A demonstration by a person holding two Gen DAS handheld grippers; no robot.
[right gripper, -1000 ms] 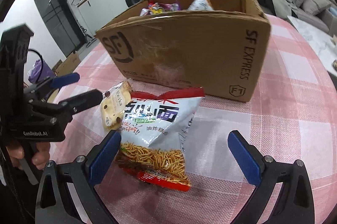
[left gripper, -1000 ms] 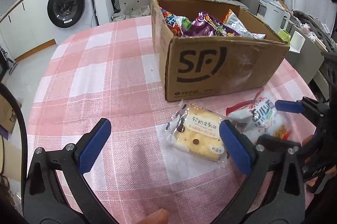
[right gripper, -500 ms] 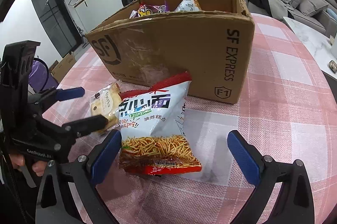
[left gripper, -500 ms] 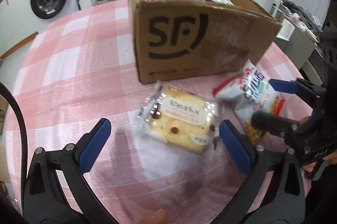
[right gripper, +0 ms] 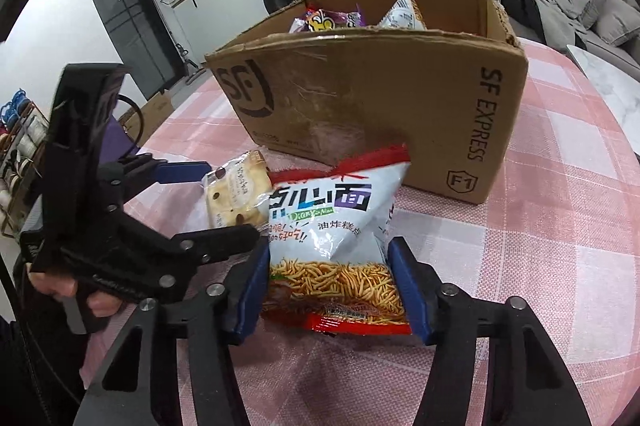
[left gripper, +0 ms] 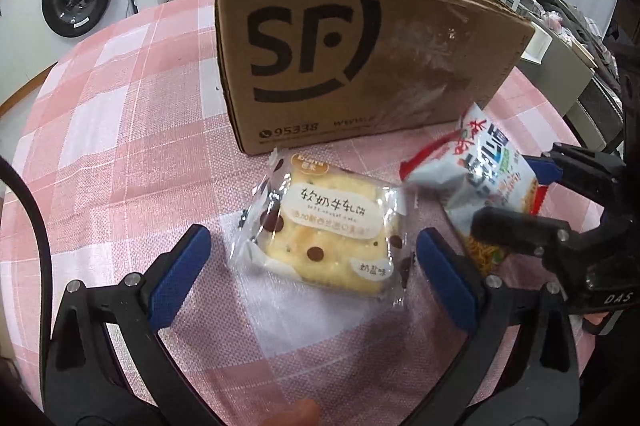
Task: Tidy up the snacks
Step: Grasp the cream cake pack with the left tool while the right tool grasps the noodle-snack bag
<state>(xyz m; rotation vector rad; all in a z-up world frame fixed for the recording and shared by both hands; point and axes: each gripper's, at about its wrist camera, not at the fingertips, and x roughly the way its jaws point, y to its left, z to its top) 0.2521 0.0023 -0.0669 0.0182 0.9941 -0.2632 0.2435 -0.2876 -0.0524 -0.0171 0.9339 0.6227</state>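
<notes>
Right wrist view is showing the right gripper (right gripper: 328, 286) clamping a white-and-red bag of fried noodle snack (right gripper: 338, 246) near its bottom edge, both blue pads pressing into the crinkled sides. The bag is lying on the pink checked tablecloth (right gripper: 560, 246), just in front of the SF cardboard box (right gripper: 380, 97), which is already holding several snack packs. Beside it, the left gripper (left gripper: 312, 274) is hanging spread wide around a clear-wrapped cake with chocolate chips (left gripper: 328, 234), pads well apart from the wrapper, gripping nothing.

Risks from here, as a judgement: the noodle bag is puffy and slick, so a pinch this low could be letting it slip or swing on the lift, and a harder squeeze could be crushing the noodles or popping the seal. The 2 grippers are sitting very close together, so a lift by either one could be knocking the other or dragging the neighbouring pack. The box wall is tall and near, and a low carry could be catching its rim.

Compared with 1 second ago, the right jaws have just been closing from fully wide onto the bag. The left gripper is sitting lower and nearer, with the cake now centred between its pads instead of beyond them.
</notes>
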